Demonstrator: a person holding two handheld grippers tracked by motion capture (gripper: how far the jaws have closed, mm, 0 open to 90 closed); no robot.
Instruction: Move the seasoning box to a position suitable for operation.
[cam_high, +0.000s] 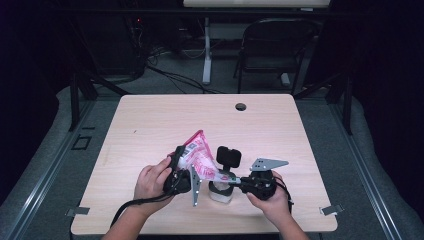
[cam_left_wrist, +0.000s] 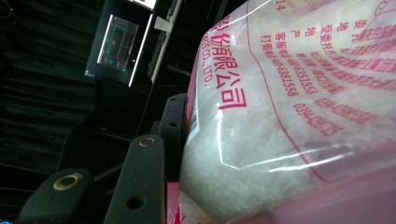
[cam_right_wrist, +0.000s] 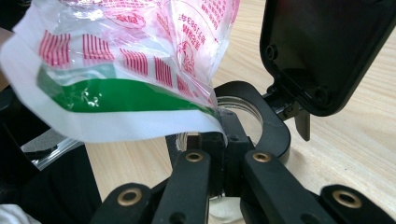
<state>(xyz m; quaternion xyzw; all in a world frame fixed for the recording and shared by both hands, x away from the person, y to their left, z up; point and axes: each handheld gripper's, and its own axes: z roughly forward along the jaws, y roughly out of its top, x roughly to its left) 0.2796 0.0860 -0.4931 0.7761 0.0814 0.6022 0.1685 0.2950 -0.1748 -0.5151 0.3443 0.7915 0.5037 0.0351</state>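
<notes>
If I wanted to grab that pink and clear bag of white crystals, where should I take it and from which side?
Probably by its filled body, from the left side, as the left gripper holds it now: the bag is tilted with its mouth down over the jar, so the upper end is the free one. The right gripper occupies the jar side, and the mouth is thin loose film.

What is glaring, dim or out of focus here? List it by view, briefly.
High view: the table is evenly lit, its surroundings nearly black, the picture soft overall. Left gripper view: the bag sits very close, with white glare streaks across its plastic; the background is dark. Right gripper view: the bag's edge and black lid are blurred, and the wood looks bright.
</notes>
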